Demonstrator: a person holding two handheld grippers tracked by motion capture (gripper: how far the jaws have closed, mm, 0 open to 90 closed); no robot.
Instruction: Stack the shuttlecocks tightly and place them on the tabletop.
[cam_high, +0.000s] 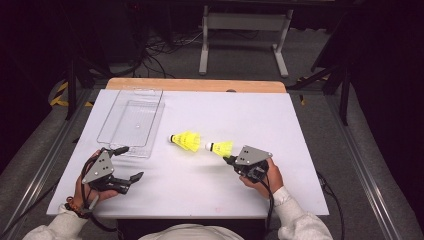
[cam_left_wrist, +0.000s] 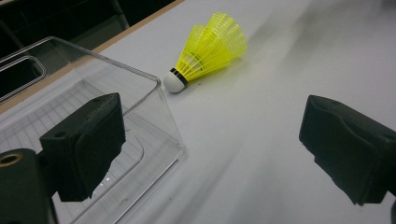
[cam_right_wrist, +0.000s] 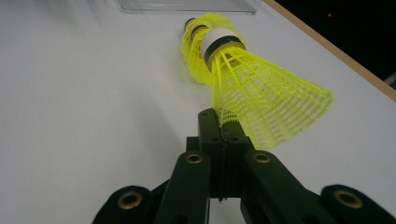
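Two yellow plastic shuttlecocks with white corks are on the white table. The left shuttlecock (cam_high: 186, 140) (cam_left_wrist: 210, 49) (cam_right_wrist: 194, 51) lies on its side, cork toward the clear tray (cam_high: 107, 122) (cam_left_wrist: 154, 107). My right gripper (cam_high: 229, 159) (cam_right_wrist: 224, 135) is shut on the skirt rim of the right shuttlecock (cam_high: 220, 148) (cam_right_wrist: 261, 98), whose cork points away from it toward the other one. Whether it touches the table I cannot tell. At the tray's near corner, my left gripper (cam_high: 131, 163) (cam_left_wrist: 219, 142) stands open with nothing between its jaws.
The clear tray (cam_right_wrist: 187, 4) holds nothing and sits at the table's left rear. A wooden strip (cam_high: 195, 85) runs along the far edge of the table (cam_high: 200, 192). Beyond it are cables and a metal stand on the floor.
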